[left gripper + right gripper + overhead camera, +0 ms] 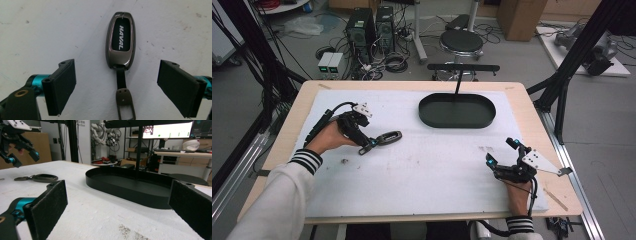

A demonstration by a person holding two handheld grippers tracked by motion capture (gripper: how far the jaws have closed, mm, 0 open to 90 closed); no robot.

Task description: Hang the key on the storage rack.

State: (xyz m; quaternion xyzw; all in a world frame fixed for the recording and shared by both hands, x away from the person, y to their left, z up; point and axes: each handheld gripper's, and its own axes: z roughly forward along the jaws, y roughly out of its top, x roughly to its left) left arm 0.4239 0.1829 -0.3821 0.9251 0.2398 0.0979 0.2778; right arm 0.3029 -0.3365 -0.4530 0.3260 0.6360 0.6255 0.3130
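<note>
Key fob (120,45) lies flat on the white foam mat (422,170), toward your left side of the table, just ahead of your left gripper (368,148). In the left gripper view, its long axis runs straight away from you, centred between the two black pads, with its strap and metal clip (125,102) trailing back toward the gripper. The pads (60,86) stand apart on either side and touch nothing; to close on the fob's narrow width, you would judge that the gripper needs to go a little farther forward, since the pads now flank the strap rather than the body.

Your left hand is by far the nearer one. Your right gripper (502,152) rests well apart at the near right edge, jaws wide apart and empty, facing the tray (457,111).

The fob is a slim, rounded oblong with a smooth grey metallic rim and a glossy black face bearing white lettering. The tray is a shallow black oval with a low upright wall, sitting at the far middle of the mat. The mat looks soft, slightly scuffed and speckled.
</note>
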